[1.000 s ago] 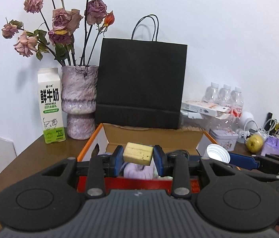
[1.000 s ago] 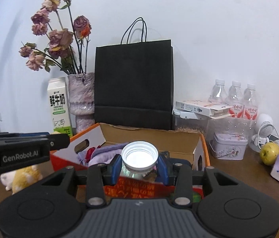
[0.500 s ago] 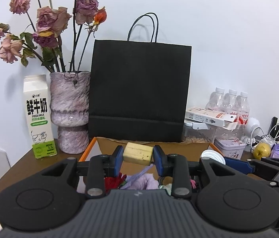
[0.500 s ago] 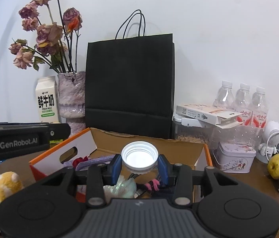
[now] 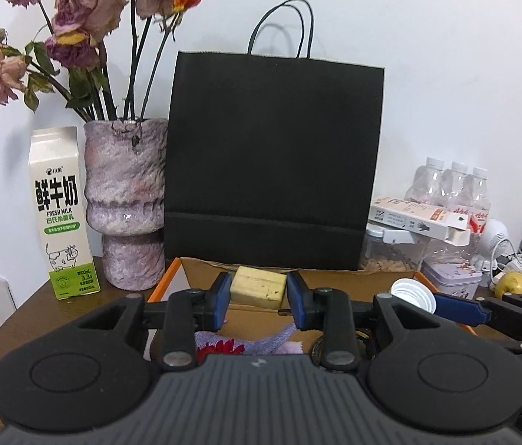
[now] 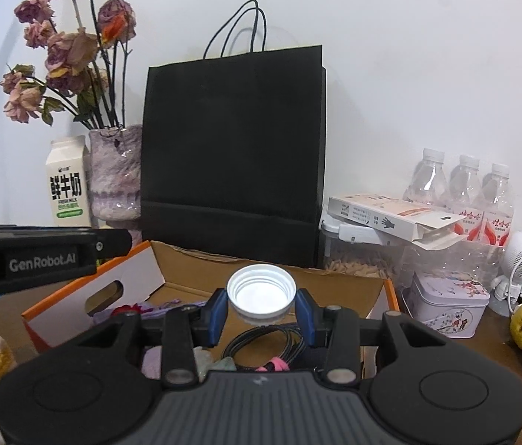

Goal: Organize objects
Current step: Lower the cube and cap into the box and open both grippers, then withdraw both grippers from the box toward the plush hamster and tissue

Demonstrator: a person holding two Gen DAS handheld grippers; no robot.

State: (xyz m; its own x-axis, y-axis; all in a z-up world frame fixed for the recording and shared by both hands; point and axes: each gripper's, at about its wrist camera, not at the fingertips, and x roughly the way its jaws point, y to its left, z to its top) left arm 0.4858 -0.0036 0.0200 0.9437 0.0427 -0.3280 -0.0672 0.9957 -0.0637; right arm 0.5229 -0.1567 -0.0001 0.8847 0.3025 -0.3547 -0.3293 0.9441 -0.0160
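Gripping one small item each, both claws hang over the open cardboard box (image 6: pixel 194 278).

Left gripper (image 5: pixel 258 291) is clenched on a yellow sponge block (image 5: pixel 258 287); right gripper (image 6: pixel 261 307) pinches a white bottle cap (image 6: pixel 261 293), open side toward the camera. In the left view the cap sits at 3 o'clock from the sponge, with the black paper bag (image 5: pixel 274 159) at 12.

Yellow block (image 5: pixel 258 288) held level above open cardboard box (image 6: pixel 335 282); white cap (image 6: pixel 261 294) likewise
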